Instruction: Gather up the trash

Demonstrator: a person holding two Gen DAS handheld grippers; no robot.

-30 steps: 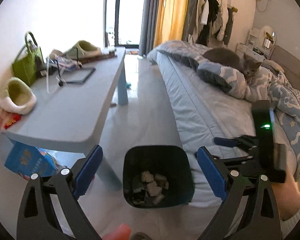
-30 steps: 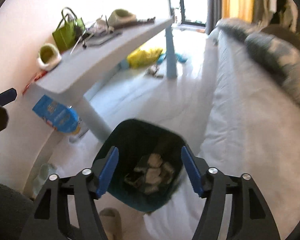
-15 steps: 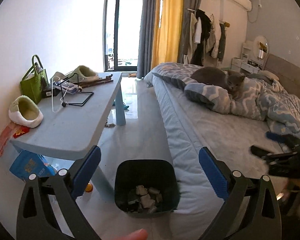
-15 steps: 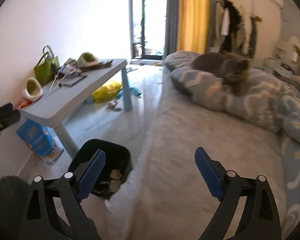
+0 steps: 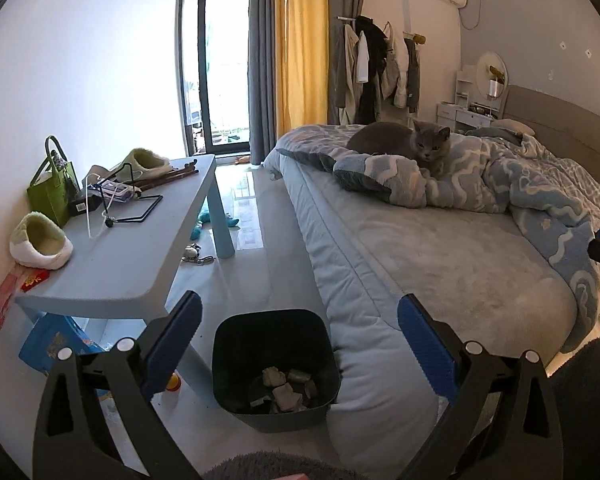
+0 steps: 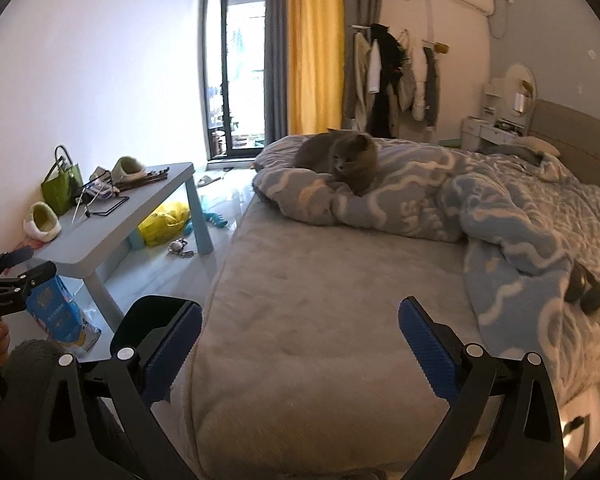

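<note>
Between pickups, judging by the dark bin (image 5: 276, 364) on the floor at the near edge of the bed (image 5: 440, 280), several crumpled scraps (image 5: 284, 390) already lying in its bottom. Left gripper (image 5: 298, 344) hovering above it, jaws wide apart, nothing between. Right gripper (image 6: 300, 346) over the bare mattress, jaws just opened fully, also empty. Next, probably, finding more trash: perhaps the yellow bag (image 6: 164, 222) under the table (image 5: 140, 256) at far left, or a small dark item (image 6: 584, 286) on the quilt at right, too unclear to name.

The bin (image 5: 274, 364) is black and the curtain (image 5: 300, 52) yellow. A grey cat (image 5: 400, 146) lies on a blue-and-white wavy-patterned duvet (image 5: 520, 184).
</note>
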